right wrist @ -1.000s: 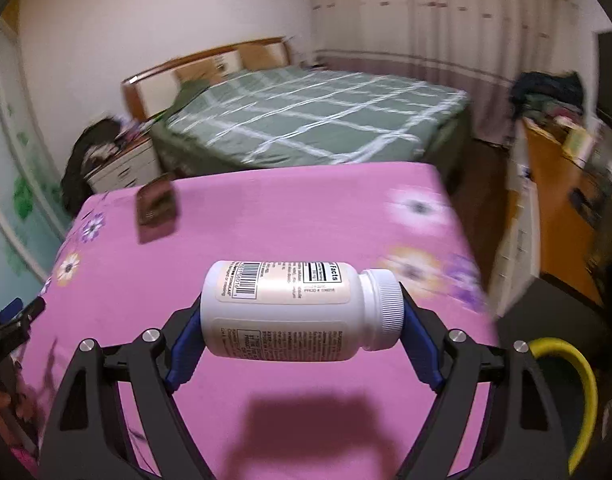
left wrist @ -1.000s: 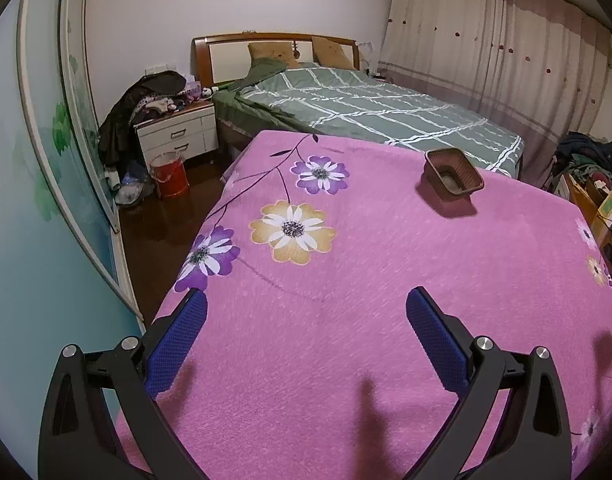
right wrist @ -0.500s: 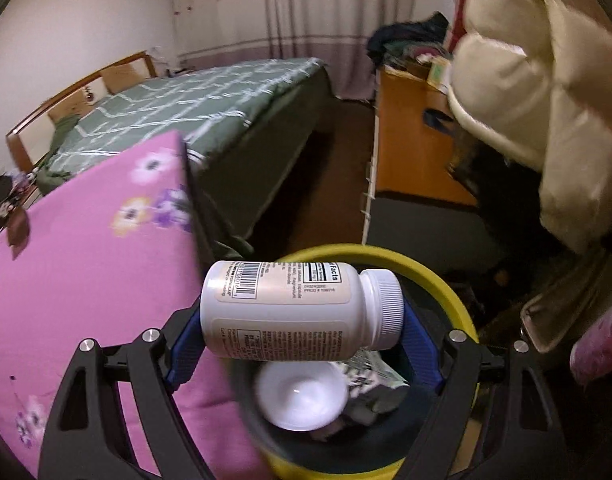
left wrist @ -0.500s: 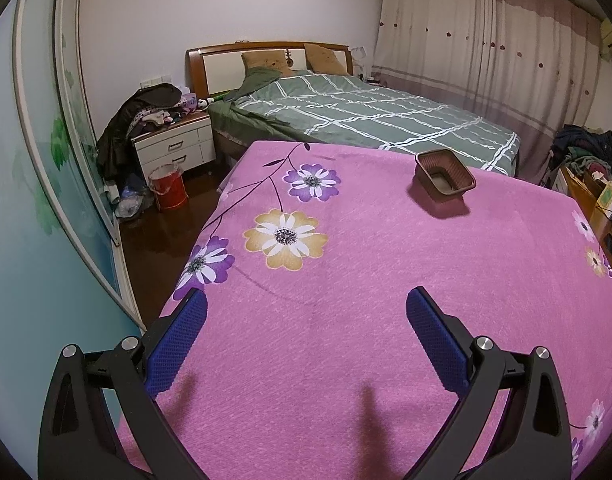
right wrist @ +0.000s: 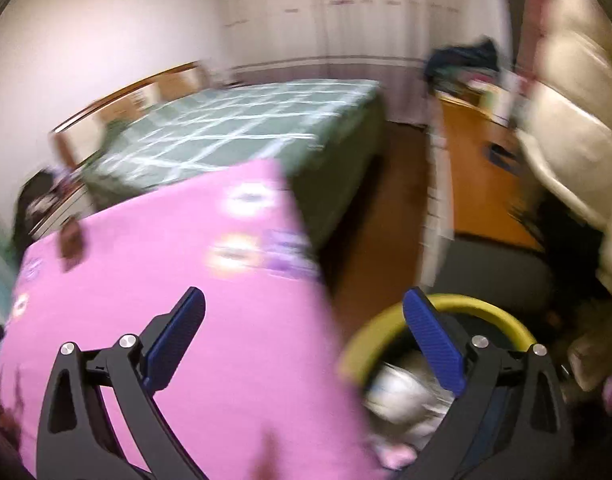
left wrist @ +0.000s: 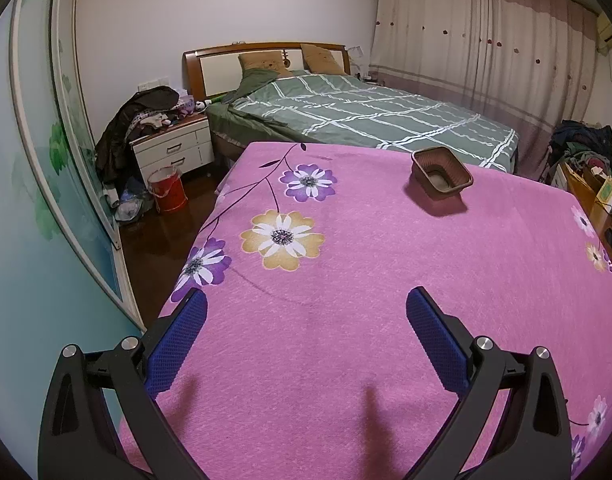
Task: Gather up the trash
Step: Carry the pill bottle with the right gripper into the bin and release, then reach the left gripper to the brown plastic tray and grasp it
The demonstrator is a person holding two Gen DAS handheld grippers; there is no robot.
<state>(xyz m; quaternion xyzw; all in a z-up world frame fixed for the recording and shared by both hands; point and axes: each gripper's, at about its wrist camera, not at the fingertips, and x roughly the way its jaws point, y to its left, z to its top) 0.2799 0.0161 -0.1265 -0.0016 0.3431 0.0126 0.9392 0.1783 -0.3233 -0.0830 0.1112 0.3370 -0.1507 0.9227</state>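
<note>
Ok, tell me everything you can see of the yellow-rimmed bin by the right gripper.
The yellow-rimmed round bin stands on the dark floor, beside the corner of the pink flowered bedspread. Its inside looks dark and holds blurred white and grey trash. The right gripper hangs in front of it with nothing between its opening jaws, one blue pad overlapping the rim. Blur hides its wall.

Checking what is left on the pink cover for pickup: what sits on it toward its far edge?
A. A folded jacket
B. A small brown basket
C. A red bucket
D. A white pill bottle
B: in the left wrist view the small brown basket rests alone on the pink cover toward its far edge, well beyond the open left gripper.
</note>
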